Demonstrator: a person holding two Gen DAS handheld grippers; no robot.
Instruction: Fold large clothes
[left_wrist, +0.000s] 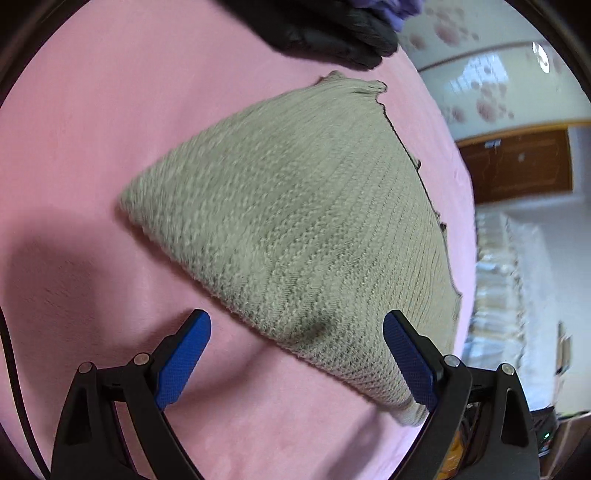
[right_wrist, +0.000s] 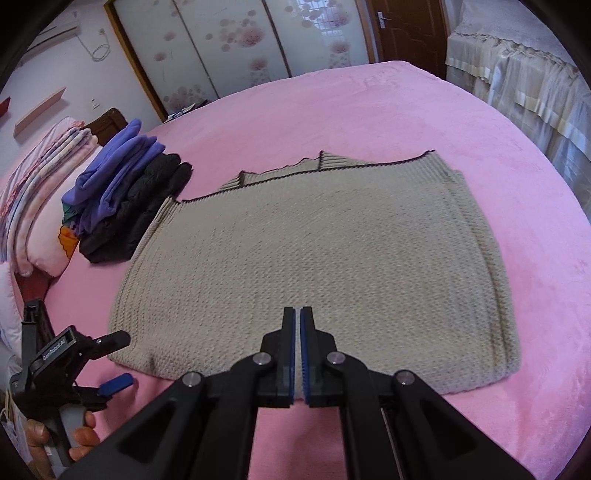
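One folded sweater (right_wrist: 314, 258), two empty grippers (right_wrist: 297, 314)

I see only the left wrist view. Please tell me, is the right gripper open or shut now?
Observer: The right gripper is shut, holding nothing, above the near edge of the beige knitted sweater.
Operator: Is the sweater folded flat?
Observer: Yes, it lies as a flat rectangle on the pink bed cover.
Operator: What is the black thing at my top edge?
Observer: A stack of folded black and purple clothes, beside the sweater's left side.
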